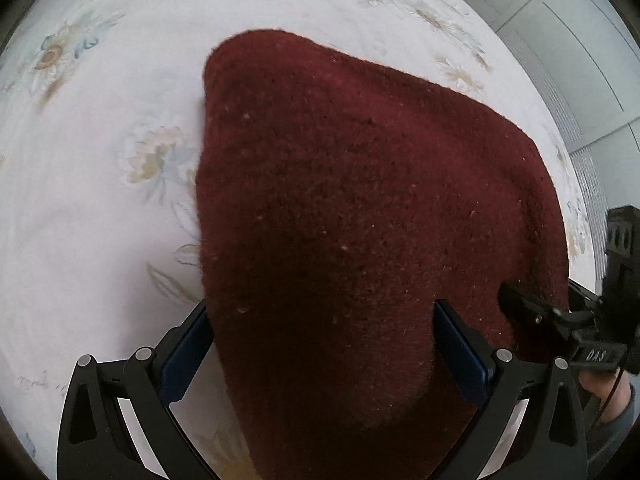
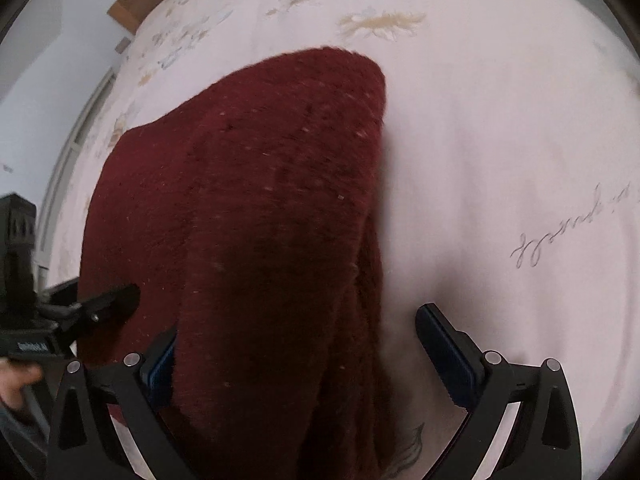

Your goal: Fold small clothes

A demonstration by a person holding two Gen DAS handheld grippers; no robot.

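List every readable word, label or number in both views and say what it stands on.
"DAS": white letters on the right gripper, seen in the left wrist view.
Label on the left gripper: too blurred to read.
Cursive script printed on the floral bedsheet: illegible.
Maroon knit garment: no text.

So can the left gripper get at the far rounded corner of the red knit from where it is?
Probably yes: the left gripper stands open over the near edge of the red knit, and nothing lies on the cloth between it and the far corner.
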